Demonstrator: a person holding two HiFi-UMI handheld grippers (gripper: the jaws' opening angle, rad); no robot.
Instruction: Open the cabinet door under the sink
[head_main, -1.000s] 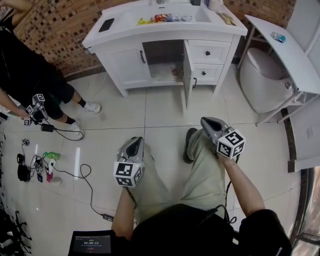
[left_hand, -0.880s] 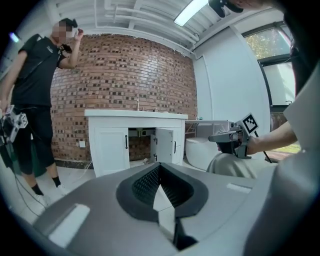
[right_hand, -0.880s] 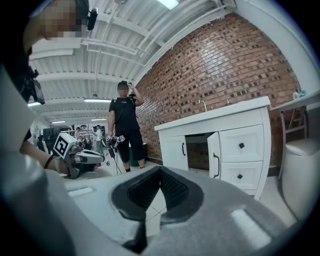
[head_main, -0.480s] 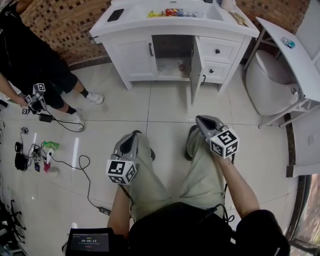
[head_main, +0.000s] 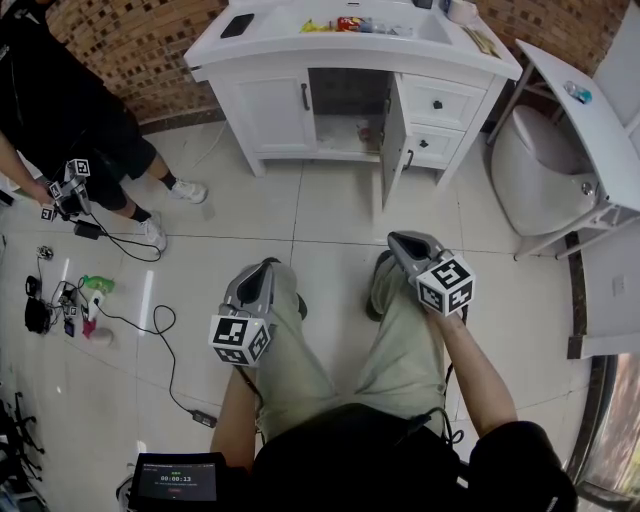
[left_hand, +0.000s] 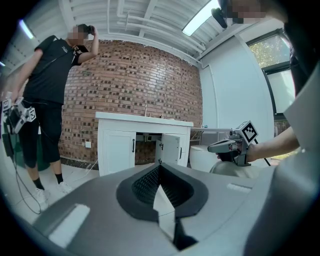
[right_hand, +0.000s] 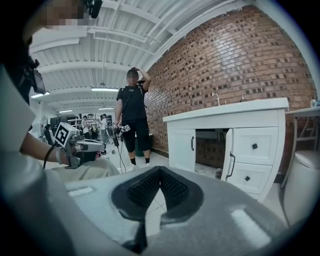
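The white sink cabinet (head_main: 275, 112) stands against the brick wall, far ahead of me. Its right door (head_main: 393, 135) is swung outward, so the dark space under the sink shows. Its left door (head_main: 272, 110) is closed. The open door (left_hand: 171, 149) shows small in the left gripper view, and the same door (right_hand: 228, 154) shows in the right gripper view. My left gripper (head_main: 266, 270) rests over my left thigh, shut and empty. My right gripper (head_main: 397, 243) hovers over my right knee, also shut with nothing in it. Both point toward the cabinet, well short of it.
Two drawers (head_main: 438, 102) sit right of the open door. A toilet (head_main: 535, 165) and a white folding table (head_main: 590, 115) stand at the right. A person in black (head_main: 60, 110) stands at the left, with cables and bottles (head_main: 75, 305) on the floor.
The cabinet has slid higher and rightward in the head view. Both grippers have shifted slightly over my lap and stay shut. The door stands open as before.
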